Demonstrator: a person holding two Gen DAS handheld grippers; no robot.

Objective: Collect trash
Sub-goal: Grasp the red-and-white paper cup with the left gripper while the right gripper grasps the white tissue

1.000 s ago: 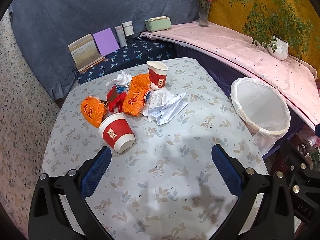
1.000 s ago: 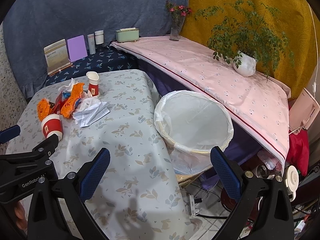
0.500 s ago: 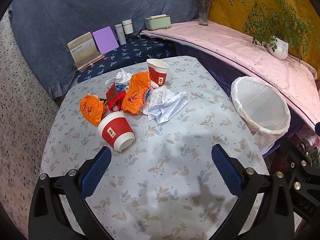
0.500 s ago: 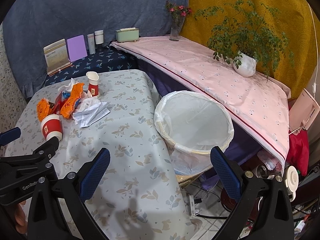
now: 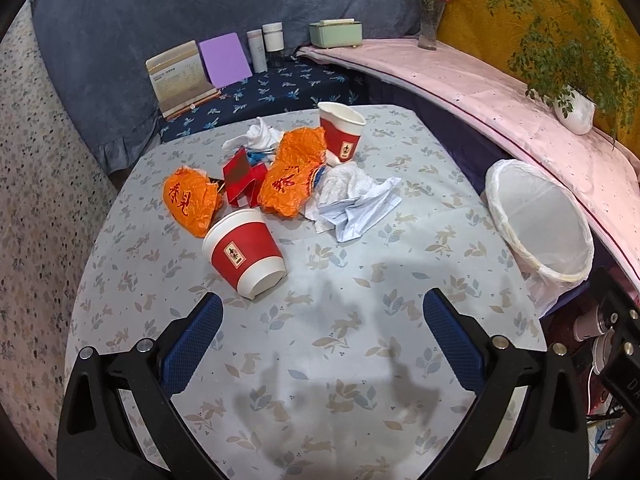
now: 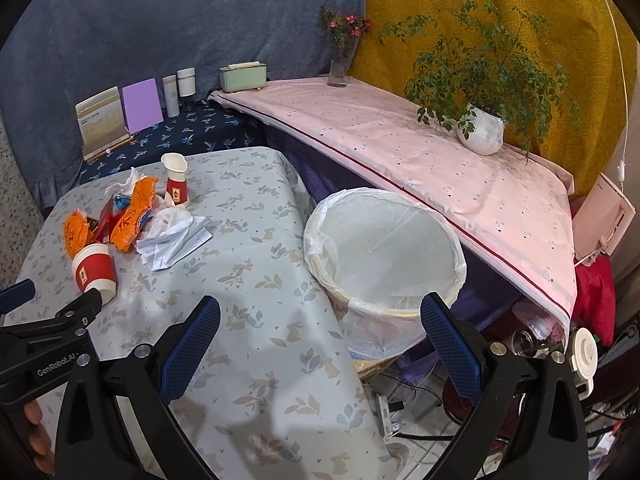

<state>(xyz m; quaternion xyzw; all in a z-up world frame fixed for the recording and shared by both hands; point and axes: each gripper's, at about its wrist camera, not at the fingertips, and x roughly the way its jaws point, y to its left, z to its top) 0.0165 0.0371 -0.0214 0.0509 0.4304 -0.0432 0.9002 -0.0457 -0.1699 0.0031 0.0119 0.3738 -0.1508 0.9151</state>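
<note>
Nearest red paper cup (image 5: 244, 252) stands upside down, tilted, base toward the trash pile; left gripper (image 5: 322, 336) and right gripper (image 6: 320, 336) both gape empty.

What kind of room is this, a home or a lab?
Probably a home-like room staged for recording: cloth-draped walls, a table with paper cups and wrappers, a lined trash bin beside it, and a potted plant on a shelf.

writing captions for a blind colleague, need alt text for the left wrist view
An open left hand-held gripper hovers over a floral tablecloth, facing a tipped red paper cup, crumpled orange wrappers and white crumpled paper. A white-lined bin stands at the table's right.
</note>
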